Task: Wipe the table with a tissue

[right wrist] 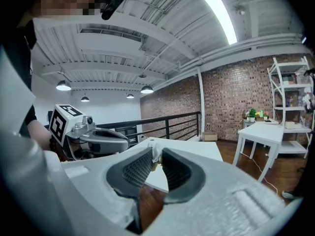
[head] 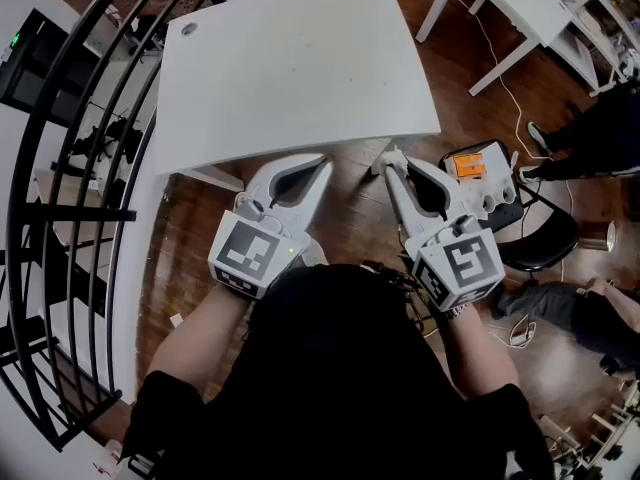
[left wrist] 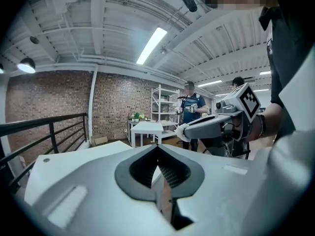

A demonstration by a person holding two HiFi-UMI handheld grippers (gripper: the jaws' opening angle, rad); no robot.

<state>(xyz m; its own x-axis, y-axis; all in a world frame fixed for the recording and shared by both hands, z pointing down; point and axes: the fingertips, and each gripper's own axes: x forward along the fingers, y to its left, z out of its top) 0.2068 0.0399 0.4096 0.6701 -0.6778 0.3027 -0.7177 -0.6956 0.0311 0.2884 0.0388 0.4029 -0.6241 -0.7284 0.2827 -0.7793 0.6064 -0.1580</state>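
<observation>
the person holds both grippers side by side just in front of the near edge of the white table [head: 300, 68], over a wooden floor [head: 350, 208]. the right gripper [head: 396, 164] has its fingers pinching a small white tissue [head: 391, 155] at their tips. the wad sits just beside the table's near right corner, short of the tabletop. the left gripper [head: 322, 164] has its fingers pressed together at the tips, with nothing between them. a small round fitting [head: 188, 29] sits at the table's far left corner. a black railing [head: 60, 218] runs along the left, and a second table [head: 520, 8] stands at the upper right.
</observation>
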